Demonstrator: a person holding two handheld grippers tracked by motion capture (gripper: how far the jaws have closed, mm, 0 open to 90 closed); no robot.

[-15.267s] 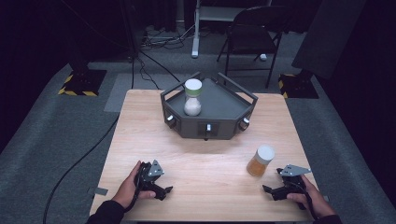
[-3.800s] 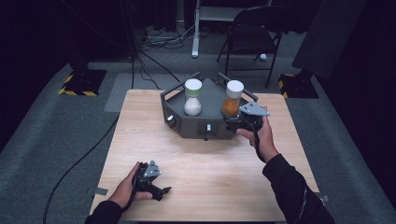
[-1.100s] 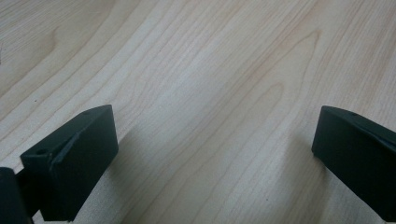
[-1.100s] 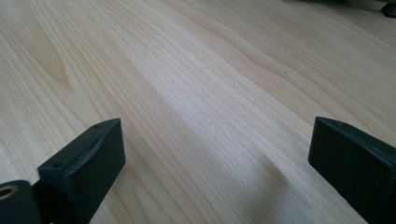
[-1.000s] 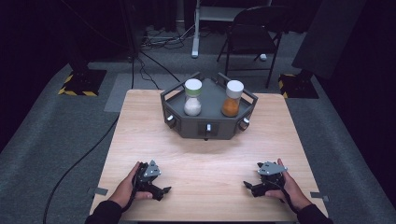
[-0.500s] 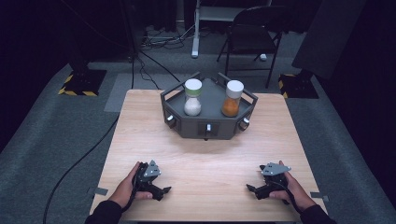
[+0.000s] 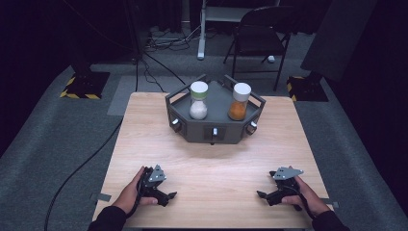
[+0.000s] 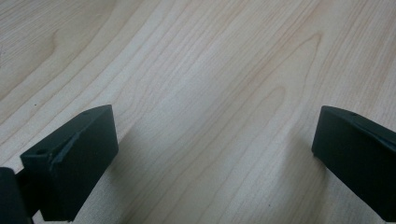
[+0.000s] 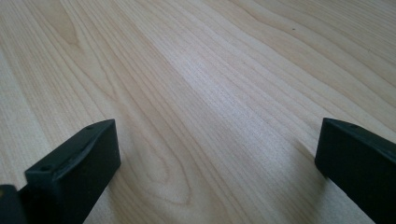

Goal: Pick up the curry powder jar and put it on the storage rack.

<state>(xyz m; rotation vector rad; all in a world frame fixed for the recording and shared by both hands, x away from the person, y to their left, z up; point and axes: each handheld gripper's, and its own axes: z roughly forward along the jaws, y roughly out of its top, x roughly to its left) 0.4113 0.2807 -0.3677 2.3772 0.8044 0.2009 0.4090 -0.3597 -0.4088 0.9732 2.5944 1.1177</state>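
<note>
The orange-filled jar (image 7: 239, 102) stands upright in the right half of the dark grey tray (image 7: 214, 133) at the far middle of the table (image 7: 211, 163), just beside the white-filled jar (image 7: 198, 100), which stands upright in the left half; the two are near each other but not touching. Both jars have their long axis vertical, white caps on top. From either gripper the tray lies ahead, toward the far edge, well apart from both hands. The right gripper (image 7: 263, 195) rests at the near right of the table, and the orange-filled jar is on its side, so that hand is the nearer one to it; the left gripper (image 7: 169, 196) at the near left is nearer to the white-filled jar. The right gripper's jaws have just been opening and now stand spread wide over bare wood with nothing between them; the left gripper's jaws are spread wide too, empty, over bare wood. Count: two jars, one tray, two grippers, and I judge the placing done
</note>
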